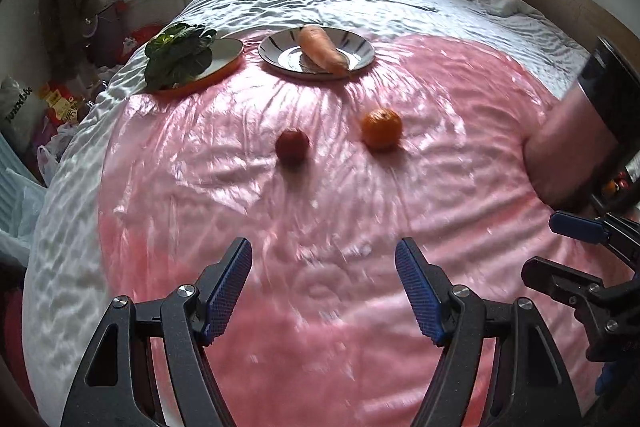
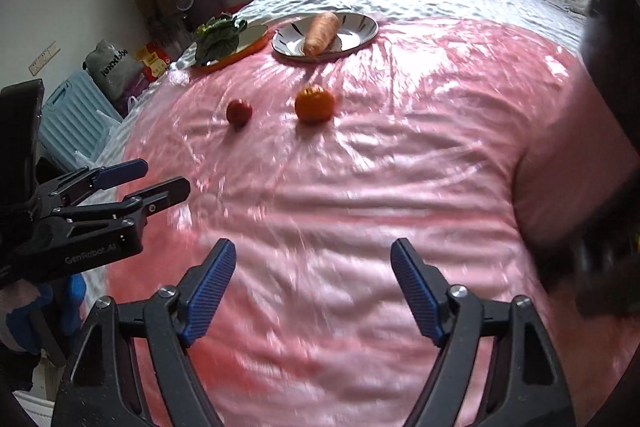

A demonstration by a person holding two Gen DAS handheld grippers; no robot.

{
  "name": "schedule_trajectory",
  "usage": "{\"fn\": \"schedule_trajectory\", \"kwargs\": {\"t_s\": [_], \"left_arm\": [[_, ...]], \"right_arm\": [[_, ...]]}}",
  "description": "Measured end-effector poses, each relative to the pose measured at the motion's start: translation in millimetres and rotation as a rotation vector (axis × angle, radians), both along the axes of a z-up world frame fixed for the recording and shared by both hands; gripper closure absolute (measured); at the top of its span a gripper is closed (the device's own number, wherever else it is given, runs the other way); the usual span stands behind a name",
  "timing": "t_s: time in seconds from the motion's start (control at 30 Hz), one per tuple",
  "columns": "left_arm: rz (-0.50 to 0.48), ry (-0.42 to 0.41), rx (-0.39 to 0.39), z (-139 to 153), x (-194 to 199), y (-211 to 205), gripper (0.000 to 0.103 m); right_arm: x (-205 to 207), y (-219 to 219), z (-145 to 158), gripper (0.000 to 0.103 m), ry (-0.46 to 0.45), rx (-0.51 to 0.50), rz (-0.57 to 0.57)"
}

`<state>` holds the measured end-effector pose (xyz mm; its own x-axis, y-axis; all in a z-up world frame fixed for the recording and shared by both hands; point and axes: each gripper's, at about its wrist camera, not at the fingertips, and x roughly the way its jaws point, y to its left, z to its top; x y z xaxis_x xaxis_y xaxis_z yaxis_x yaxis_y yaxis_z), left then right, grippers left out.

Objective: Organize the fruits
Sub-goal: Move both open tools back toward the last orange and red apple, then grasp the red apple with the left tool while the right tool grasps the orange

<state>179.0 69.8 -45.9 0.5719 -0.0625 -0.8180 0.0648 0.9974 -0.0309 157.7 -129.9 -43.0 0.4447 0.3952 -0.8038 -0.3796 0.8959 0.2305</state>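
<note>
While both hover over the pink sheet [image 1: 320,187], left tool [image 1: 324,279] and right tool [image 2: 312,279] gape empty.

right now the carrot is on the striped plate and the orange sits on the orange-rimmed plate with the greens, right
Not quite. The carrot is on the striped plate, but the orange lies on the pink sheet, off the orange-rimmed plate holding the greens. The left wrist view shows it.

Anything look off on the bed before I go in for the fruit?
Nothing spilled or damaged. The carrot pokes over the striped plate's near rim, and the leafy greens overhang the orange plate. The orange and red fruit lie loose on the pink sheet.
</note>
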Motion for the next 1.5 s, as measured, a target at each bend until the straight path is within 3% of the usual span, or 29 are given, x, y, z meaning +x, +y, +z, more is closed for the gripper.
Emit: {"fn": "schedule_trajectory", "kwargs": {"t_s": [0.27,0.57,0.7,1.03,1.27,1.37,1.5], "left_arm": [[-0.001,-0.026,0.020,-11.3,59.6,16.8,0.036],[-0.046,0.020,0.025,-39.9,97.4,23.7,0.055],[-0.061,0.028,0.030,-46.8,102.8,23.4,0.061],[-0.072,0.044,0.048,-56.7,114.1,19.7,0.064],[-0.078,0.054,0.068,-65.1,116.2,18.2,0.069],[-0.078,0.058,0.054,-65.1,117.2,20.4,0.075],[-0.073,0.061,0.028,-63.1,117.2,25.5,0.075]], "right_arm": [[77.7,31.7,-4.5,0.000,-0.039,0.059,-0.010],[137.1,64.1,-35.4,0.000,0.028,0.048,-0.010],[146.8,71.7,-47.1,0.000,0.057,0.029,-0.010],[160.8,91.7,-63.8,0.000,0.077,-0.059,0.012],[163.0,96.4,-71.0,0.021,0.077,-0.113,0.013],[164.2,92.9,-70.9,0.022,0.083,-0.089,0.007],[165.6,84.9,-69.8,0.022,0.093,-0.031,-0.007]]}}
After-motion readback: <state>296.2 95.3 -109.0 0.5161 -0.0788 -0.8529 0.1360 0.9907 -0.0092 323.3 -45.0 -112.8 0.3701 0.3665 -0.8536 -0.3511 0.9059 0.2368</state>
